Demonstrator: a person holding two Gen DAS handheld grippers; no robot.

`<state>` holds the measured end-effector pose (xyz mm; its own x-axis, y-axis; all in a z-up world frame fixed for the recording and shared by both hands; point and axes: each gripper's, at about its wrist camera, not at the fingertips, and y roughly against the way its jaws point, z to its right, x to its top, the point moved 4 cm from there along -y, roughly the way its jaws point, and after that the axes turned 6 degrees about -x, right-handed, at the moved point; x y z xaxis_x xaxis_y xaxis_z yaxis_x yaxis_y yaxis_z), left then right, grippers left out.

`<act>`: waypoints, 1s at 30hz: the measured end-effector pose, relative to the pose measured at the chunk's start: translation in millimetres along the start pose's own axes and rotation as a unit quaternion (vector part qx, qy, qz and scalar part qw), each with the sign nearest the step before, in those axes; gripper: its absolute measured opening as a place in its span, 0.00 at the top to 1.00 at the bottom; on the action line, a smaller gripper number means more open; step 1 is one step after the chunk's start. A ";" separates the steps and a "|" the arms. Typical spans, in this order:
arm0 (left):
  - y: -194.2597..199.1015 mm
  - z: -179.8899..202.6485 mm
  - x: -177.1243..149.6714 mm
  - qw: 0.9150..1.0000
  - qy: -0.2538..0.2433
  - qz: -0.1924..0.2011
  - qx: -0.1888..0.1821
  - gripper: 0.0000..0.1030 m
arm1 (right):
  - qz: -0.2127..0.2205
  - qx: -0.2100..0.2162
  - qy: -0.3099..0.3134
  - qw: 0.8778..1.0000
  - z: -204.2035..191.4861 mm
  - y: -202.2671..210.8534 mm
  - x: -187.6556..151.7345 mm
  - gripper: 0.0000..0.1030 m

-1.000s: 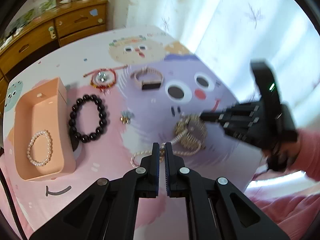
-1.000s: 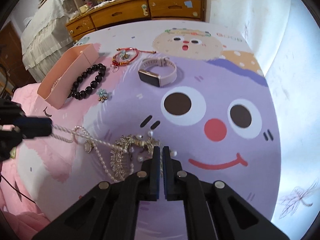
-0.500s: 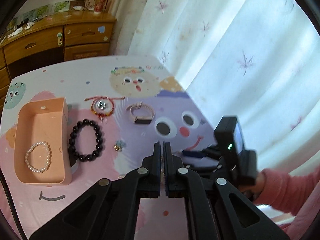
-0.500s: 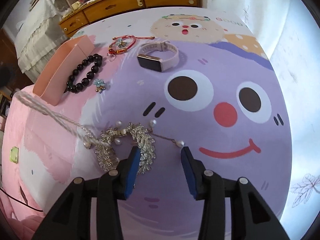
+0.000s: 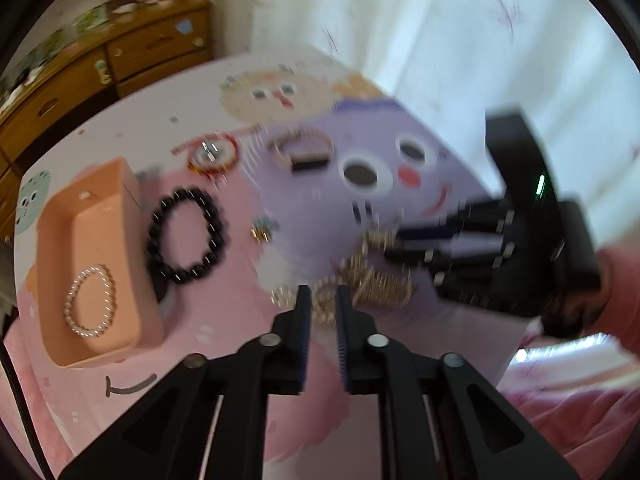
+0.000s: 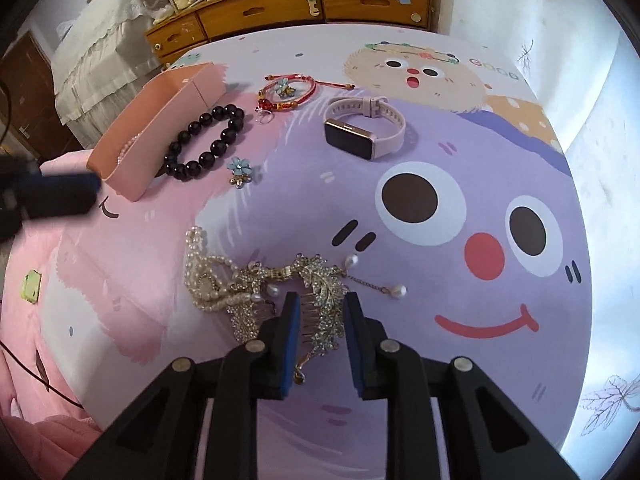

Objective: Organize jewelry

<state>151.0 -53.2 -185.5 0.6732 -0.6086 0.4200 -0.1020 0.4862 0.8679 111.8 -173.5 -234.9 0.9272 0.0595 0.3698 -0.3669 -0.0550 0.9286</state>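
A rhinestone hair comb (image 6: 316, 300) lies tangled with a pearl necklace (image 6: 208, 276) on the cartoon bedspread. My right gripper (image 6: 320, 312) is open, its jaws on either side of the comb. My left gripper (image 5: 322, 304) is slightly open just over the pearl necklace (image 5: 320, 300); the view is blurred. The pink box (image 5: 86, 256) at the left holds a pearl bracelet (image 5: 90, 306). A black bead bracelet (image 6: 204, 140), a red string bracelet (image 6: 286, 92), a pink smartwatch (image 6: 364, 128) and a flower earring (image 6: 240, 170) lie apart on the spread.
A wooden dresser (image 6: 304, 4) stands beyond the bed. White curtains (image 5: 440, 20) hang on the right side. The right gripper body (image 5: 520, 240) shows in the left wrist view beside the comb. The pink box also shows in the right wrist view (image 6: 156, 120).
My left gripper came back down from a raised position and opened slightly; the pearl necklace it had lifted lies heaped by the comb. My right gripper opened and moved over the comb.
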 end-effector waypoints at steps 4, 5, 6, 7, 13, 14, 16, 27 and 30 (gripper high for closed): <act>-21.2 14.1 -13.0 0.998 -0.059 -0.016 0.014 0.77 | -0.004 0.005 0.012 1.000 -2.8 -2.2 -1.4 0.72; -27.7 17.9 -15.8 0.996 -0.079 -0.019 0.021 0.77 | -0.005 0.005 0.014 1.000 -3.1 -2.4 -1.7 0.69; -32.6 20.0 -17.9 0.995 -0.092 -0.022 0.026 0.77 | -0.006 0.004 0.016 1.000 -3.0 -3.1 -2.2 0.67; -36.6 21.9 -19.6 0.994 -0.105 -0.025 0.031 0.77 | -0.008 0.003 0.018 1.000 -3.0 -4.1 -2.6 0.67; -54.7 31.9 -25.3 0.982 -0.179 -0.028 0.053 0.77 | -0.010 0.006 0.028 1.000 -2.6 -5.5 -3.1 0.66; -58.1 32.9 -26.7 0.979 -0.191 -0.031 0.060 0.77 | -0.010 0.007 0.029 1.000 -2.5 -5.4 -2.9 0.66; -65.3 35.4 -29.6 0.974 -0.211 -0.039 0.065 0.77 | -0.010 0.008 0.032 0.999 -2.3 -5.3 -2.5 0.66; -69.9 42.0 -32.6 0.972 -0.227 -0.035 0.051 0.97 | 0.002 -0.003 0.057 0.998 -7.4 -6.7 -0.8 0.66; -68.2 37.6 -30.2 0.979 -0.197 -0.037 0.046 0.97 | 0.006 -0.013 0.078 0.997 -11.3 -8.0 0.1 0.72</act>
<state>110.0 -91.5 -247.3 0.3481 -0.8432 0.4097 -0.1413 0.3849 0.9121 114.0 -161.8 -242.0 0.9004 0.2132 0.3792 -0.3818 -0.0307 0.9238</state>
